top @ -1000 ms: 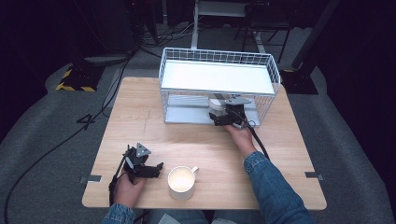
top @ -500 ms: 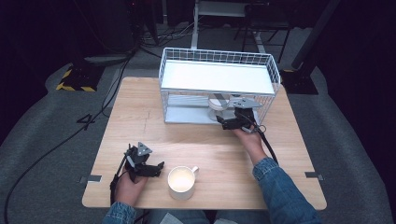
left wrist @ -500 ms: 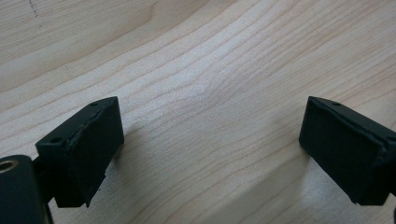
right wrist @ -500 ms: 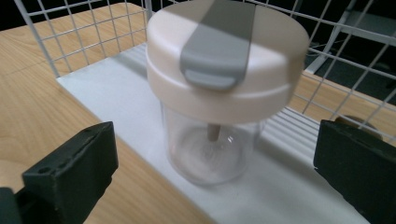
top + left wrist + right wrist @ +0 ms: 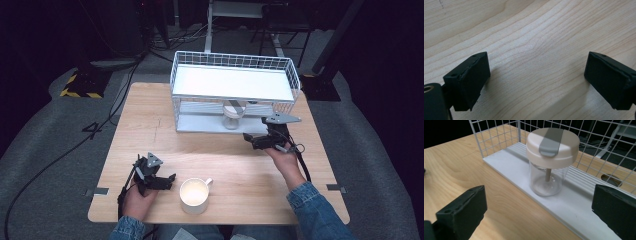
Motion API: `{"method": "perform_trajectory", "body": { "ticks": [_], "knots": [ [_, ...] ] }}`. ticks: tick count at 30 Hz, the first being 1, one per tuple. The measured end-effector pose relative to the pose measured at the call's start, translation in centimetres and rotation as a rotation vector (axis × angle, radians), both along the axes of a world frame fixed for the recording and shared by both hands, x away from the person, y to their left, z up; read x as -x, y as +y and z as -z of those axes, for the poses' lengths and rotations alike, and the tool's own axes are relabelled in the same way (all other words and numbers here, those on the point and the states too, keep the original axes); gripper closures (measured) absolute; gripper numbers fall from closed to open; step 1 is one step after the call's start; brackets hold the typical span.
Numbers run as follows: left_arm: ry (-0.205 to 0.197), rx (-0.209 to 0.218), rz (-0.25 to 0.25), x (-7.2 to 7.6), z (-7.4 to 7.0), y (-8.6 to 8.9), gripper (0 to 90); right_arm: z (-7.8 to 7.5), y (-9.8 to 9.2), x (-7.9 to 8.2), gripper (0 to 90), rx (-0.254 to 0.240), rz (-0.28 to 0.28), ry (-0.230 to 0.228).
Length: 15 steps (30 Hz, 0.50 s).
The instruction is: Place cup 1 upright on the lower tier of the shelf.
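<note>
A clear glass jar [image 5: 548, 180] with a cream lid and grey strap [image 5: 552, 142] stands upright on the lower white shelf [image 5: 574, 207] of a white wire rack [image 5: 235, 82]; in the high view the jar [image 5: 233, 116] sits under the top shelf. My right gripper [image 5: 257, 140] is open just in front of the rack, its jaws wide apart and the jar a short way beyond them. My left gripper [image 5: 157, 180] rests open near the table's front left, over bare wood [image 5: 536, 50], beside a white mug [image 5: 194, 195].
The wire rack takes up the back middle of the wooden table [image 5: 150, 125]. The mug stands near the front edge, handle pointing right. Cables [image 5: 90, 135] trail off the table's left side onto the grey floor.
My right gripper has drawn back out of the rack toward the right front, leaving the jar standing on the lower shelf. The left gripper has stayed put.
</note>
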<state>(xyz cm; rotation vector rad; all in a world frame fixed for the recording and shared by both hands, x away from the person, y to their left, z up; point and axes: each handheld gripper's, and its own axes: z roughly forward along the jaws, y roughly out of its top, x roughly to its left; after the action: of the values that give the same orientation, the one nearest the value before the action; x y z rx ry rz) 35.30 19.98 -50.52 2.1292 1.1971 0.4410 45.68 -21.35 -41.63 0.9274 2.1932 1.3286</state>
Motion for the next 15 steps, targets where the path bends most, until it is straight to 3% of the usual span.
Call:
{"method": "perform_trajectory", "body": {
  "ticks": [9, 13, 15],
  "knots": [
    [0.001, -0.002, -0.009, 0.3, 0.0, 0.1, 7.0, -0.9, -2.3, 2.9, 0.0, 0.011, -0.001, 0.01],
    [0.005, 0.008, -0.013, 0.3, 0.0, 0.2, 6.9, -1.3, -3.1, 3.9, 0.0, 0.063, -0.008, 0.037],
    [0.004, 0.012, -0.01, 0.2, 0.0, 0.2, 6.8, -1.3, -3.7, 4.5, 0.0, 0.063, -0.012, 0.036]
  ]
}}
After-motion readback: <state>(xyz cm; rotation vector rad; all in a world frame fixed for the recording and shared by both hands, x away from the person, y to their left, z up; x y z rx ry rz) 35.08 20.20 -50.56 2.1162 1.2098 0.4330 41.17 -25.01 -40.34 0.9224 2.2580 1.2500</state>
